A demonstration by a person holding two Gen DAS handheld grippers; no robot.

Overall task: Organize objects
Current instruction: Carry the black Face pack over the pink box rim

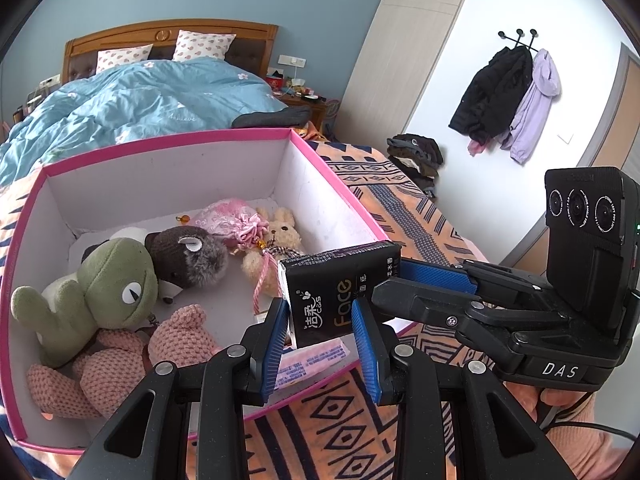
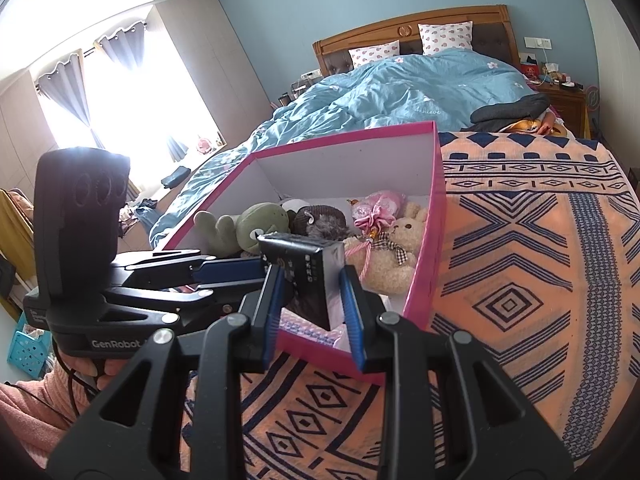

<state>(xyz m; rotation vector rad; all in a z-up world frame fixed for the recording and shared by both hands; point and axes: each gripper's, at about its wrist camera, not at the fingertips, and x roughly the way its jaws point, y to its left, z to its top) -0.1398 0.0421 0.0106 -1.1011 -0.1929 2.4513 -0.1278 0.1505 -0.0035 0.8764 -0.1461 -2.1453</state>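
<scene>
A black tissue pack [image 1: 340, 296] [image 2: 316, 272] hangs over the near corner of the pink-rimmed box [image 1: 168, 142] [image 2: 436, 208]. My left gripper [image 1: 320, 308] [image 2: 256, 280] is shut on its near end, and my right gripper [image 1: 390, 280] [image 2: 311, 280] is shut on its other end. Inside the box lie a green frog plush [image 1: 116, 284] [image 2: 260, 228], a brown-grey plush [image 1: 188, 256], a pink crochet bear [image 1: 120, 356], a cream bunny [image 1: 276, 232] [image 2: 400, 256] and a pink pouch [image 1: 228, 218] [image 2: 376, 208]. A pale pink packet [image 1: 308, 360] lies on the box floor below the pack.
The box stands on an orange and navy patterned blanket [image 2: 520, 280] covering the foot of the bed. A blue duvet [image 1: 140, 104] lies behind it. Folded dark clothes [image 1: 416, 152] sit past the blanket's right edge, and coats [image 1: 508, 96] hang on the wall.
</scene>
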